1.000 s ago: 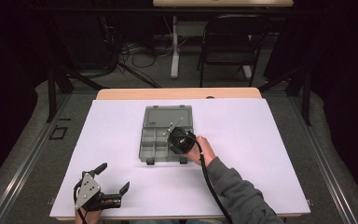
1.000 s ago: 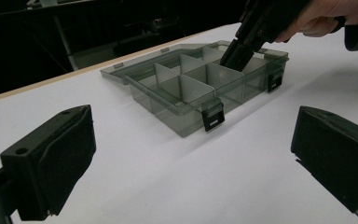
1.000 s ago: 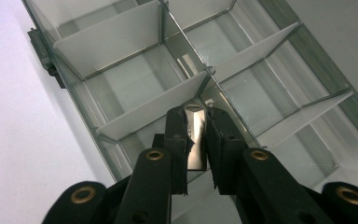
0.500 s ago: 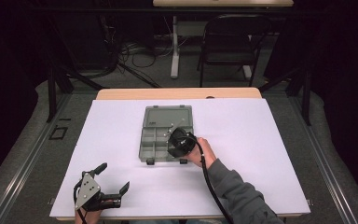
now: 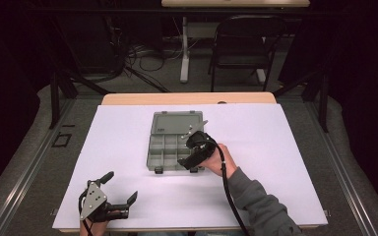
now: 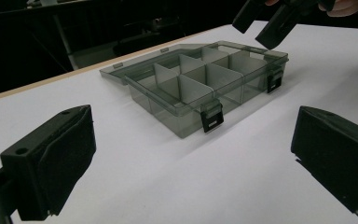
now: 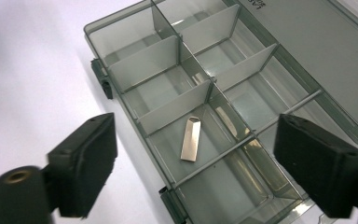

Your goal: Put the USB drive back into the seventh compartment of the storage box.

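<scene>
Right gripper view: the right gripper (image 7: 193, 175) hung with jaws spread wide and empty above a smoky-grey compartment box (image 7: 223, 88), over a front-row cell holding a small flat metal piece (image 7: 190, 138). High view: this gripper (image 5: 191, 147) sat over the box's (image 5: 170, 147) right front part, lid (image 5: 177, 121) laid open behind. The left gripper (image 5: 119, 187), jaws likewise spread and empty, rested near the white table's (image 5: 275, 147) front left edge, well apart from the box.
</scene>
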Demonstrator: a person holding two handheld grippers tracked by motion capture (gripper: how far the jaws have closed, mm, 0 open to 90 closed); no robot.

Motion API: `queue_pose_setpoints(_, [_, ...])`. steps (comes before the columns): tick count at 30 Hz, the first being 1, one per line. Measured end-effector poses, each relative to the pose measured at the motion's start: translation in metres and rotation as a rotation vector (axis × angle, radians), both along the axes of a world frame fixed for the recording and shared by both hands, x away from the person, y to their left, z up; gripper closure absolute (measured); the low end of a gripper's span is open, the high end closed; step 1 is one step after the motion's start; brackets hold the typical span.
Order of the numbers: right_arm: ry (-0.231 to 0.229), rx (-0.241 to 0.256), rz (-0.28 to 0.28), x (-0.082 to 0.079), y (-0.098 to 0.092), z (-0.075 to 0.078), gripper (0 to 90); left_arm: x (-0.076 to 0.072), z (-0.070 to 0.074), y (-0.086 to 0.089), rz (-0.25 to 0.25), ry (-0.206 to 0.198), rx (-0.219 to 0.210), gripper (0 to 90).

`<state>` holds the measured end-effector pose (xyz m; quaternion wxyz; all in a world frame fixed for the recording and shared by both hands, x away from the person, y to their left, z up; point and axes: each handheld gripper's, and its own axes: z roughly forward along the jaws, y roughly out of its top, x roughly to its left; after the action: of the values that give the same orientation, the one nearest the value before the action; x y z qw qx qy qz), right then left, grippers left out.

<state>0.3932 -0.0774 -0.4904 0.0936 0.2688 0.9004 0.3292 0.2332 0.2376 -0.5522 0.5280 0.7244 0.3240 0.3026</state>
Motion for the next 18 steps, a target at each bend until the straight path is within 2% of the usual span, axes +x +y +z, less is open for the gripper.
queue_pose_setpoints(8, [-0.004, 0.030, 0.014, -0.006, -0.012, 0.004, 1.3, 0.000, -0.001, 0.000, 0.004, 0.004, 0.003, 0.1])
queue_pose_setpoints(14, [-0.003, 0.057, 0.000, -0.012, -0.024, 0.006, 0.0, 0.000, -0.002, 0.002, 0.001, 0.009, 0.000, 0.1])
queue_pose_setpoints(18, [-0.022, 0.072, -0.003, -0.016, -0.036, 0.007, 0.0, -0.001, -0.002, 0.003, -0.003, 0.006, -0.001, 0.1])
